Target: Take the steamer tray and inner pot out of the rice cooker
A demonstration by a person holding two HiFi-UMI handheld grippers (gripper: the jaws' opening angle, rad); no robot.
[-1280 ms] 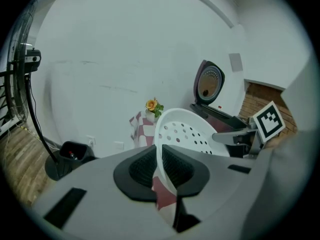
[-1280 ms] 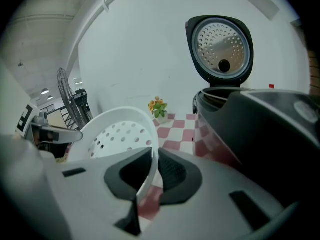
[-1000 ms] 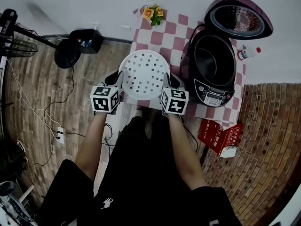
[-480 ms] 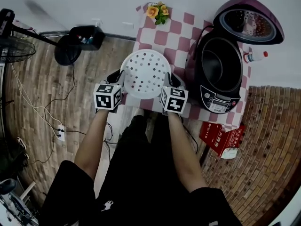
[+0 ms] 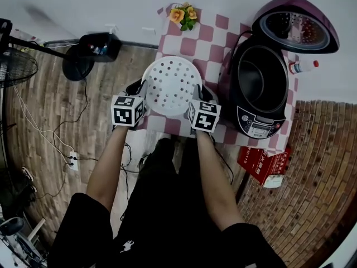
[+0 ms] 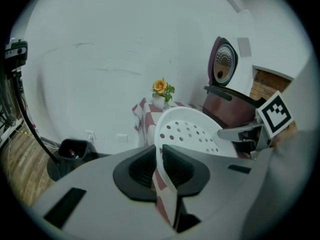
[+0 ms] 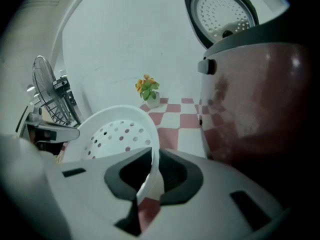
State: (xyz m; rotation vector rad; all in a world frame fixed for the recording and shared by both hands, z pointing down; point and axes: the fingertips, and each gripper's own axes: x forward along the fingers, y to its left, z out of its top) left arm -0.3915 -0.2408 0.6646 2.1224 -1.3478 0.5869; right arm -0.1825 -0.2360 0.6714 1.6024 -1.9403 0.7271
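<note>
Left gripper [image 5: 139, 88] and right gripper [image 5: 203, 92] are each clamped on opposite rims of one white perforated steamer tray [image 5: 171, 86], at the table's near-left corner; can't tell if it touches down. Tray's left rim overlaps the checkered tablecloth [image 5: 215, 43] left edge. Its right rim is just beside one rice cooker [image 5: 257, 91], lid [image 5: 295, 27] up. One inner pot [image 5: 251, 77] sits inside cooker. Bare cloth lies between tray and one flower pot [image 5: 182, 14]. One bottle [image 5: 301, 66] is behind cooker.

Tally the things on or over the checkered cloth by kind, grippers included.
Steamer tray: 1
Rice cooker: 1
Inner pot: 1
Flower vase: 1
Bottle: 1
Gripper: 2, left gripper and right gripper
Total: 7
</note>
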